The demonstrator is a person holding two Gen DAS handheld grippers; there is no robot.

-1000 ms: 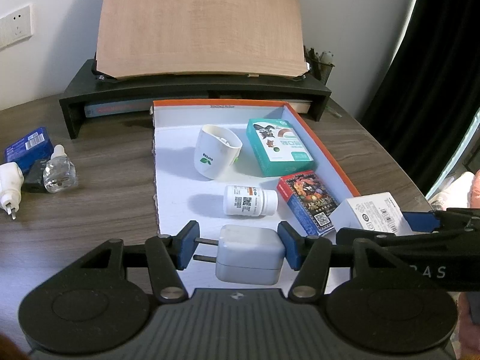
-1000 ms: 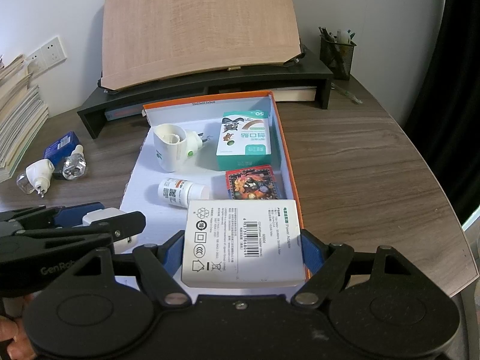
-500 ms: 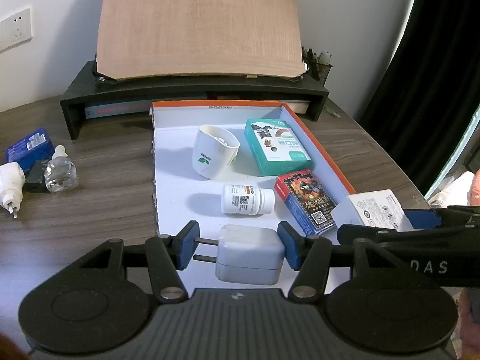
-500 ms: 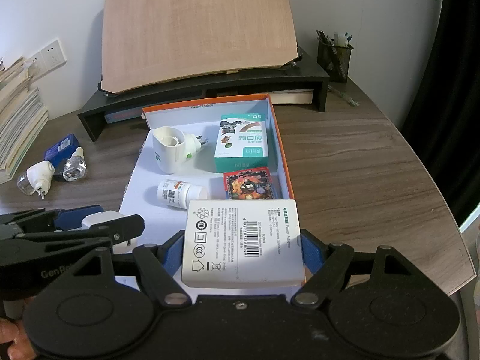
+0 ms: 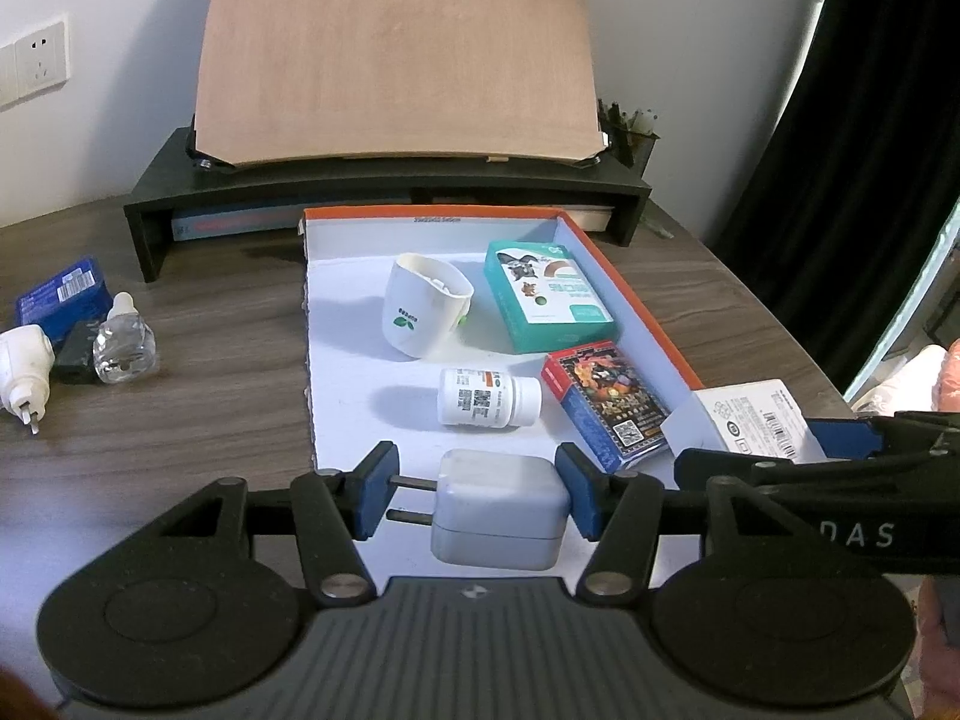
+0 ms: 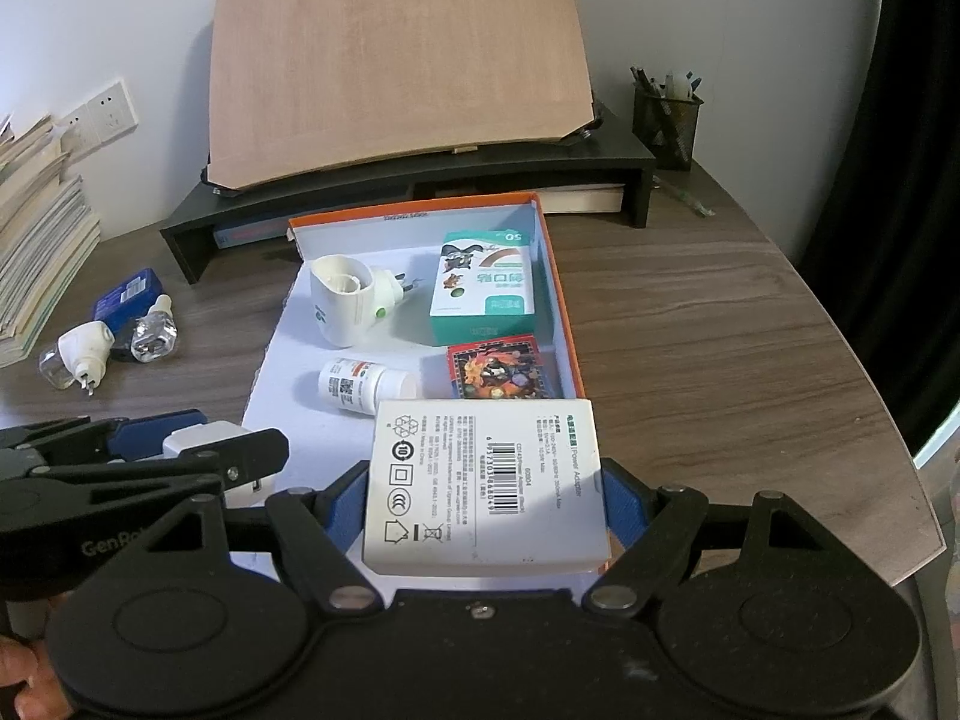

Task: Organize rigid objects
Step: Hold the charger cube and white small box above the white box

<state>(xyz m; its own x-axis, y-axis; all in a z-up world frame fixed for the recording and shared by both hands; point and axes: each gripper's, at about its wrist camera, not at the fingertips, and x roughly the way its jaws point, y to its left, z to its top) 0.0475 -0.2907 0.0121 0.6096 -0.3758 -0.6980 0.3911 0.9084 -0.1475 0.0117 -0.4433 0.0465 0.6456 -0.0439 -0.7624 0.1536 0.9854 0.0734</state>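
Note:
My left gripper [image 5: 480, 495] is shut on a white wall charger [image 5: 498, 507], prongs against the left pad, low over the near end of the orange-rimmed white tray [image 5: 624, 294]. My right gripper [image 6: 480, 498] is shut on a white power adapter box [image 6: 486, 486], label up, over the tray's near right corner. In the tray lie a white plug-in vaporizer [image 5: 423, 315], a teal box [image 5: 549, 297], a white pill bottle [image 5: 486, 399] on its side and a colourful card box [image 5: 606, 405]. In the right wrist view the left gripper [image 6: 198, 450] sits at the left.
On the table left of the tray sit a blue box [image 5: 60, 297], a clear liquid bottle [image 5: 123, 342] and a white plug device [image 5: 24, 369]. Behind stands a black riser [image 5: 390, 192] bearing a wooden board. A pen holder [image 6: 666, 120] and stacked books [image 6: 36, 240] flank it.

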